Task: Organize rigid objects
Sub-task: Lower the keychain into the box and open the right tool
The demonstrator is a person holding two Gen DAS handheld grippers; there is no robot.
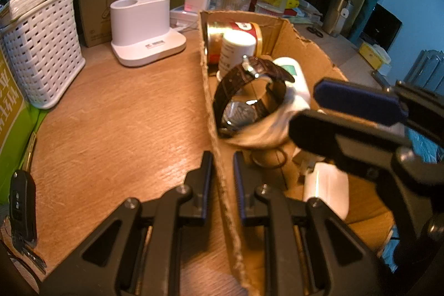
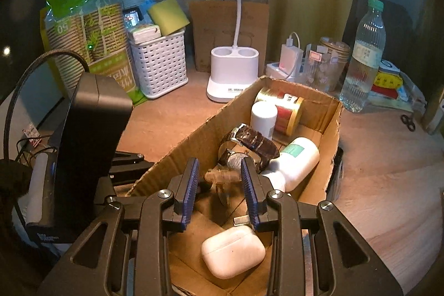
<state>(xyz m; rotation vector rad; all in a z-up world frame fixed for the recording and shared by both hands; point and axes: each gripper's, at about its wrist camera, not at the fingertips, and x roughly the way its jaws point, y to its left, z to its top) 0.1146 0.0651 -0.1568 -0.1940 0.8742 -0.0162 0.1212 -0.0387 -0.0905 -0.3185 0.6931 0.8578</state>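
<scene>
Watch (image 2: 247, 149) just beyond right tongs (image 2: 219, 185)

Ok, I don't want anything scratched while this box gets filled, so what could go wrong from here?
1. The wristwatch seems to lean on the white bottle, which lies on its side; if that rolls, the watch may slide against the gold tin.
2. The right gripper hangs open close over the earbud case; lowering could knock it.
3. The left gripper pinches the ragged wall of the cardboard box; pulling may tear it.

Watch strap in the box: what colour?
Dark brown leather watch strap, clearest in the right wrist view.
</scene>
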